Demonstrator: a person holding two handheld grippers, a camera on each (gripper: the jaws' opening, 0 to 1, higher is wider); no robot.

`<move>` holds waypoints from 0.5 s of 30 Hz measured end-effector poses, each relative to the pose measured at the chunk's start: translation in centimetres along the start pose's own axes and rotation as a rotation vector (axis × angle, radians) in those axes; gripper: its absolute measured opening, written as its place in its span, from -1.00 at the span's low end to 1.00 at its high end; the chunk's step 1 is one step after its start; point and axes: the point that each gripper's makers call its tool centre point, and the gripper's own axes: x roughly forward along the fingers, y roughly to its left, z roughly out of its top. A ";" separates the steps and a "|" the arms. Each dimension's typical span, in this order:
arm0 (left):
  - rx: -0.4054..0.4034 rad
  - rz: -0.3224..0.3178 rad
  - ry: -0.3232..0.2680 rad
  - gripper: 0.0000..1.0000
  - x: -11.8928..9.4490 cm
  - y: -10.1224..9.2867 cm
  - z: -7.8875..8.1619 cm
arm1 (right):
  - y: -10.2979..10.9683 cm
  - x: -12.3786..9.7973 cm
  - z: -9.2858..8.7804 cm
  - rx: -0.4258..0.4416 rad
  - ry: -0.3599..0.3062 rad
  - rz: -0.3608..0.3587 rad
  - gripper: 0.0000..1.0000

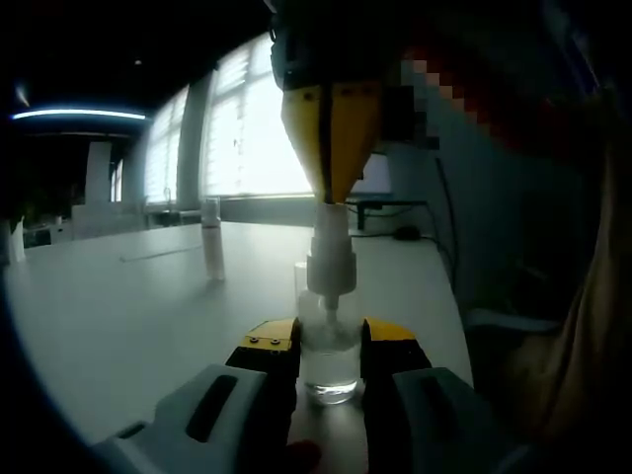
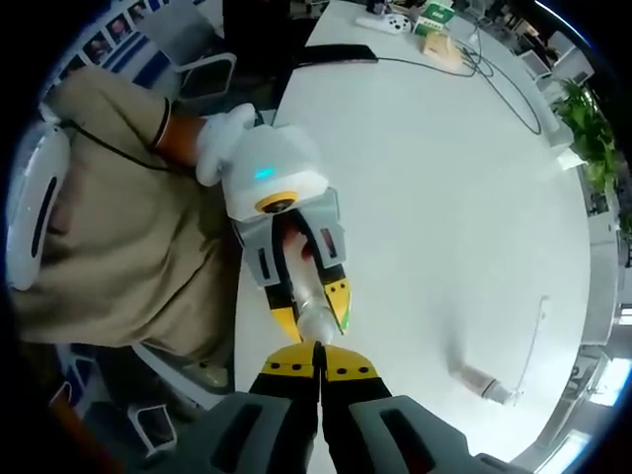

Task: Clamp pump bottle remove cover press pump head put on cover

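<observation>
- In the left gripper view we see our left claw (image 1: 328,357) clamped on the clear lower body of the pump bottle (image 1: 329,351), one yellow-tipped jaw on each side; the bottle stands upright on the white desk (image 1: 118,316), near its edge
- Our right claw (image 1: 332,183) comes down from above in that view, its yellow jaws pressed together with no gap and their tip resting on the white pump head (image 1: 330,262)
- In the right gripper view we look straight down along the right claw (image 2: 318,373): its two jaws meet in a closed seam, and just beyond their tip lies the top of the pump bottle (image 2: 314,318), held between the jaws of the left claw (image 2: 310,296)
- The clear cover (image 1: 211,239) stands upright on the desk, well apart from the bottle and behind it to the left; in the right gripper view a small capped shape (image 2: 486,383) on the desk (image 2: 444,197) may be the same piece, though we cannot tell
- We can read no brand, label or writing on the bottle or the cover
- A person's sleeve (image 2: 128,247) in beige cloth sits beside the desk
</observation>
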 end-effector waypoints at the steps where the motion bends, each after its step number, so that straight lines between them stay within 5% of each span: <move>1: 0.000 0.000 0.000 -0.70 0.0 0.0 0.0 | 0.0 0.0 0.0 0.000 0.001 -0.001 -1.00; 15: 0.001 0.000 0.000 -0.70 0.1 -0.1 0.0 | -0.1 0.0 -0.1 -0.004 0.004 0.000 -1.00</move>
